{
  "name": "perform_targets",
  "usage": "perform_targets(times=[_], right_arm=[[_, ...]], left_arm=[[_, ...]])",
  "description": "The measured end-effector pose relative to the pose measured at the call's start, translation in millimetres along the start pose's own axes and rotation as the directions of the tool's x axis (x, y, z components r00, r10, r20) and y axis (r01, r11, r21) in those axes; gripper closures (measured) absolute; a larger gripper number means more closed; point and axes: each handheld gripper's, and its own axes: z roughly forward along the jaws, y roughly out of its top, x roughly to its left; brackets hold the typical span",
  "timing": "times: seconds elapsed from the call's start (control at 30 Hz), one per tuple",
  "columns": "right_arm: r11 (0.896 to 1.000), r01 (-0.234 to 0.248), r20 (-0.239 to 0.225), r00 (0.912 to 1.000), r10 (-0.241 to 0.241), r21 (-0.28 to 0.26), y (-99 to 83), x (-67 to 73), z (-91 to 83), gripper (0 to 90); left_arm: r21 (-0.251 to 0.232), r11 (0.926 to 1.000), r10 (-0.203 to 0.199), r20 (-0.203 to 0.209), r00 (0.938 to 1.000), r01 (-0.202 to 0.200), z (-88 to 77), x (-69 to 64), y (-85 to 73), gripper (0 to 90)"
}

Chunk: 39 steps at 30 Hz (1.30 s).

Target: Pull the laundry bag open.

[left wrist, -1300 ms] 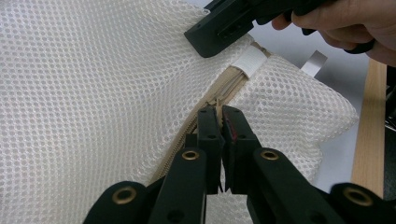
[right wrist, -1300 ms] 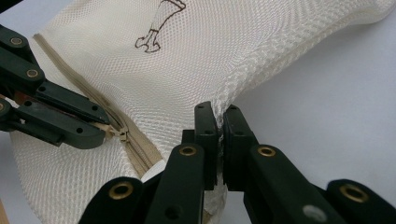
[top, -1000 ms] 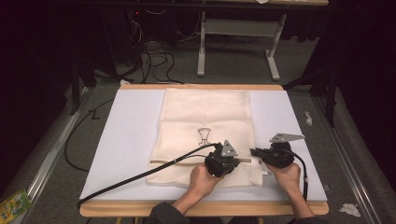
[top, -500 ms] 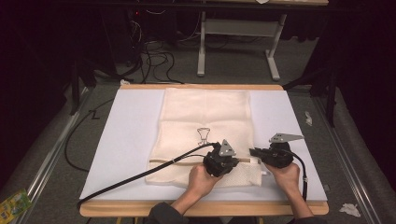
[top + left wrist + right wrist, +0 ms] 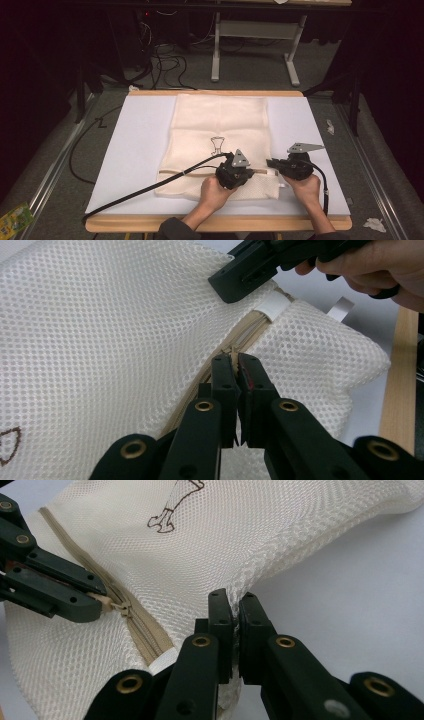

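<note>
1. The left gripper (image 5: 234,362) has its jaws pressed together on the zipper pull (image 5: 232,356) of a cream mesh bag (image 5: 218,135); seen from the right gripper view, that same gripper (image 5: 97,600) pinches the beige pull where it meets the zipper (image 5: 131,617).
2. The right gripper (image 5: 235,611) is closed on a pinch of the mesh at the bag's right edge, the fabric drawn up into a ridge between its jaws.
3. In the high view the left gripper (image 5: 239,172) and the right gripper (image 5: 272,164) sit near each other over the near right part of the bag, each held by a hand, with a black cable (image 5: 150,187) trailing to the near left.
4. The jaw tips are too small to read in the high view. The pull is mostly hidden between the left jaws, and the bag's near edge is partly covered by the left hand (image 5: 214,192).
5. The bag lies flat along the middle of the white table (image 5: 135,145), its far end near the far edge. It is fine netting with a small brown line drawing (image 5: 217,144) at its middle and a beige zipper (image 5: 175,172) running left to right near its near end. A white tab (image 5: 272,305) sits at the zipper's right end.
</note>
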Motion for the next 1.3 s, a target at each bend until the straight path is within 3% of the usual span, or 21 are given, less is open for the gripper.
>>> perform_targets(times=[0.13, 0.5, 0.6, 1.3], right_arm=[[1.0, -0.005, -0.003, 1.0, 0.005, -0.002, -0.9, -2.0, -0.3, 87.6], [1.0, -0.003, 0.002, 1.0, 0.003, 0.0, -0.7, -1.3, -0.5, 87.6], [1.0, -0.008, 0.001, 1.0, 0.008, 0.003, -2.3, -2.5, 0.5, 87.6], [1.0, -0.009, -0.024, 0.9997, 0.009, 0.011, -2.2, -3.4, -0.3, 87.5]], left_arm=[[-0.006, 0.9997, -0.022, 0.01, 0.9997, 0.022, -2.5, 4.6, -2.6, 86.8], [-0.009, 0.9999, -0.008, -0.004, 1.0, 0.008, -7.6, 4.6, -3.4, 86.8], [-0.013, 0.9995, -0.028, 0.006, 0.9996, 0.028, -10.1, 8.0, -6.4, 86.8], [-0.018, 0.9992, -0.036, 0.024, 0.9991, 0.036, -19.8, 10.9, -7.5, 86.8]])
